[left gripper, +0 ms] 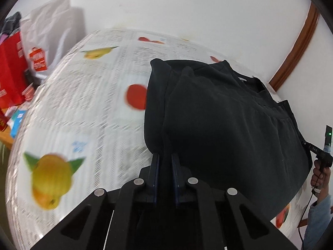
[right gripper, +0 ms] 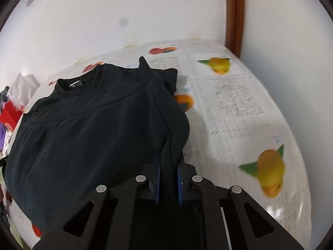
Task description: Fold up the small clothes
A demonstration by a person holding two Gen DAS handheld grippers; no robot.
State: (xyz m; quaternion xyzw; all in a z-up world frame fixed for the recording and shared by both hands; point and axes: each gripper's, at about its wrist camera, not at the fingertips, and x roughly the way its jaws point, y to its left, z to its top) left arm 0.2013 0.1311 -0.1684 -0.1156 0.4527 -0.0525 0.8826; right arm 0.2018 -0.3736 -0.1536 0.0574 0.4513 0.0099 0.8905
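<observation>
A black shirt (left gripper: 224, 125) lies partly folded on the table, its collar at the far side; it also shows in the right wrist view (right gripper: 89, 129). My left gripper (left gripper: 165, 158) is shut on the shirt's left edge near the hem and holds it lifted off the table. My right gripper (right gripper: 169, 160) is shut on the shirt's right edge and holds it lifted the same way. The cloth hangs between both grippers and folds over toward the collar (right gripper: 77, 83).
The table (left gripper: 83, 114) is covered with a newspaper-and-fruit print cloth (right gripper: 239, 104). A red box (left gripper: 10, 66) and a white bag (left gripper: 50, 31) stand at the far left. A white wall and a brown door frame (right gripper: 235, 14) are behind.
</observation>
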